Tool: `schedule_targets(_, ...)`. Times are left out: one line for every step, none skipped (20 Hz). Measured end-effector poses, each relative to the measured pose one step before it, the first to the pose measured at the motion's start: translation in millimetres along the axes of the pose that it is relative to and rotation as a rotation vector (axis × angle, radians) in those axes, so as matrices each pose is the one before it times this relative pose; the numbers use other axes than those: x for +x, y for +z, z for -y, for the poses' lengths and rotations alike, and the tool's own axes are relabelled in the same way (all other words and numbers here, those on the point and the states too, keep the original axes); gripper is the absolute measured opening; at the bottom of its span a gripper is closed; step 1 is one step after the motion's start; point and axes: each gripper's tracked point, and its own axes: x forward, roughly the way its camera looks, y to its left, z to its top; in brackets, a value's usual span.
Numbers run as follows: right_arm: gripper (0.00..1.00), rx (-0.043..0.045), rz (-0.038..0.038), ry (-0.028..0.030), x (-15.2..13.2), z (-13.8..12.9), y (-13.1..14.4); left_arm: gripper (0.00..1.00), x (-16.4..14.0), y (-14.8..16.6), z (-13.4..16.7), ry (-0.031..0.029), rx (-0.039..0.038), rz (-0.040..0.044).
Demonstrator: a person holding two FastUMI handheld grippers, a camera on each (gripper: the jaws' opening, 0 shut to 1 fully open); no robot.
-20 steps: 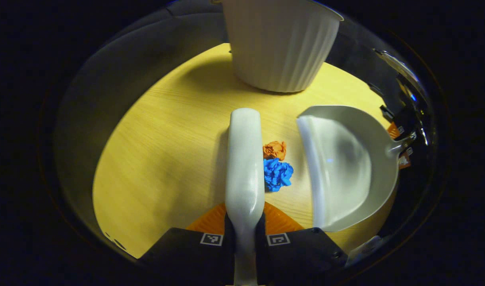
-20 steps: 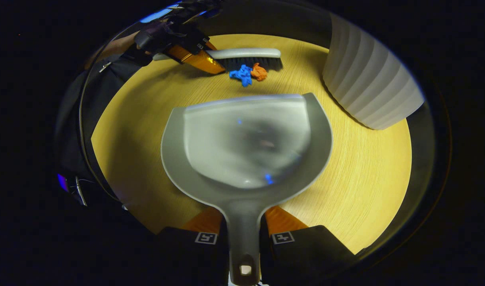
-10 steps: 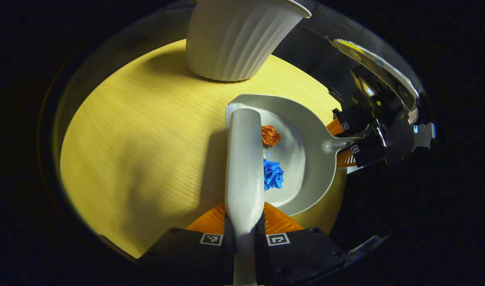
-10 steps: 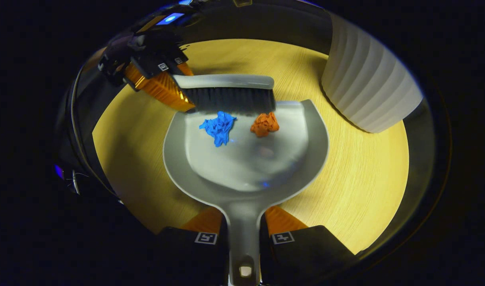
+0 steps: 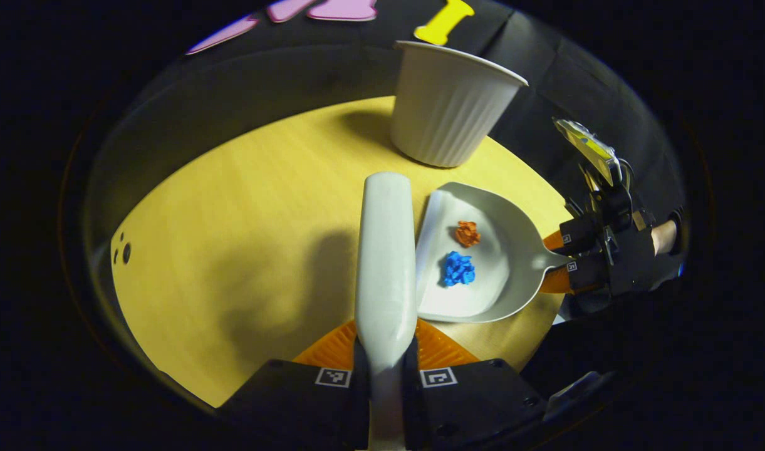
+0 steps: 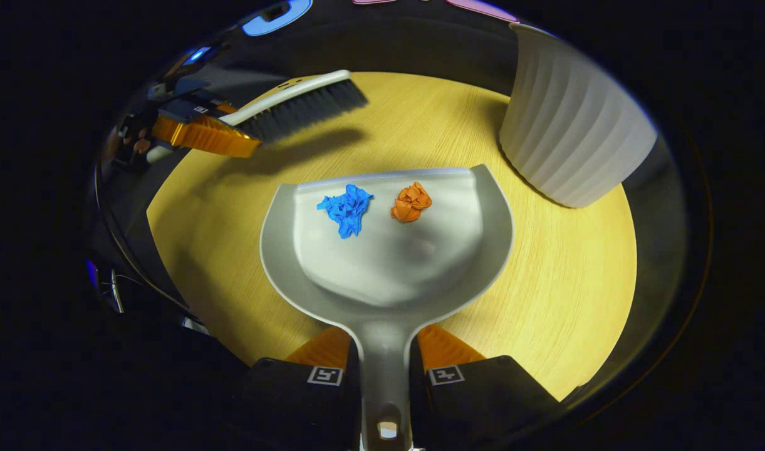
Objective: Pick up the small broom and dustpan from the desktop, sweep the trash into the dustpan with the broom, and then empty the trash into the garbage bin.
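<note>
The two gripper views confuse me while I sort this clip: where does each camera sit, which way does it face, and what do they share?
Left gripper view: rides the left gripper, looking along the broom it holds, over the table; the right gripper and a bit of hand show farther off.
Right gripper view: rides the right gripper, looking down over the dustpan.
Shared: dustpan, broom, blue paper wad, orange paper wad, white bin.

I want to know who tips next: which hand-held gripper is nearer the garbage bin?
Right, probably. The right hand-held gripper holds the dustpan, whose rim nearly reaches the garbage bin. The left hand-held gripper holds the broom farther back.
</note>
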Motion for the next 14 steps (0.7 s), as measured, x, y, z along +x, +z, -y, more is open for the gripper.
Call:
schedule_targets(0.35, 0.00682, 0.00649, -0.0023, 0.16, 0.03, 0.19, 0.26, -4.94, -9.94, -7.05, 0.02529, -0.03329, 0.01581)
schedule_targets(0.35, 0.00864, 0.00861, -0.00491, 0.6, -0.67, -0.08, 0.26, -3.45, -11.65, -9.03, 0.02173, -0.03114, 0.0086)
schedule_targets(0.39, 0.00738, 0.0077, -0.00428, -2.69, 0.2, -0.09, 0.25, -1.73, -12.49, -6.69, 0.01944, -0.0294, 0.0052)
schedule_targets(0.35, 0.00466, 0.00681, -0.00363, -0.62, -1.32, 0.05, 0.25, -1.92, -15.52, -10.23, 0.02015, -0.02914, 0.00165)
schedule_targets(0.39, -0.00022, 0.00722, -0.00184, -0.72, 0.97, 1.2, 0.25, 2.67, -16.05, -7.37, 0.01551, -0.02889, 0.00054)
schedule_targets(0.35, 0.00086, 0.00215, -0.0048, -0.99, -0.09, 0.26, 0.25, 4.67, -15.28, -10.12, 0.01345, -0.02817, -0.00253)
schedule_targets(0.35, 0.00878, 0.00247, -0.00512, -1.72, 0.27, 1.38, 0.25, 4.0, -14.93, -10.74, 0.01684, -0.02532, -0.00102)
schedule_targets(0.39, 0.01168, 0.00556, -0.0022, -1.58, -1.37, 0.4, 0.25, 2.82, -15.55, -13.08, 0.01452, -0.02139, -0.00252)
schedule_targets(0.35, 0.01067, 0.00932, -0.00055, -2.01, -0.65, 0.78, 0.25, 2.19, -13.73, -8.05, 0.01233, -0.01751, -0.0008)
schedule_targets(0.39, 0.00825, 0.00538, 0.00215, -0.44, 1.01, -0.91, 0.25, -1.5, -13.69, -0.53, 0.00974, -0.01734, 0.00332)
schedule_targets(0.39, 0.01369, 0.01207, -0.00475, -1.72, 1.43, 0.94, 0.25, -7.51, -11.25, -1.88, 0.00291, -0.01784, 0.00443)
schedule_targets(0.35, 0.01414, 0.018, -0.01517, -1.37, 1.48, 1.4, 0.25, -2.86, -9.02, -4.13, -0.00115, -0.01741, 0.00578)
schedule_targets(0.34, 0.00822, 0.01313, -0.01173, -1.85, 1.78, 1.73, 0.25, -0.73, -6.15, -8.21, -0.00535, -0.01594, 0.00446)
schedule_targets(0.34, 0.01165, 0.01461, -0.01226, -1.74, 0.67, 1.52, 0.25, -0.75, -6.61, -6.7, -0.00785, -0.01293, 0.0044)
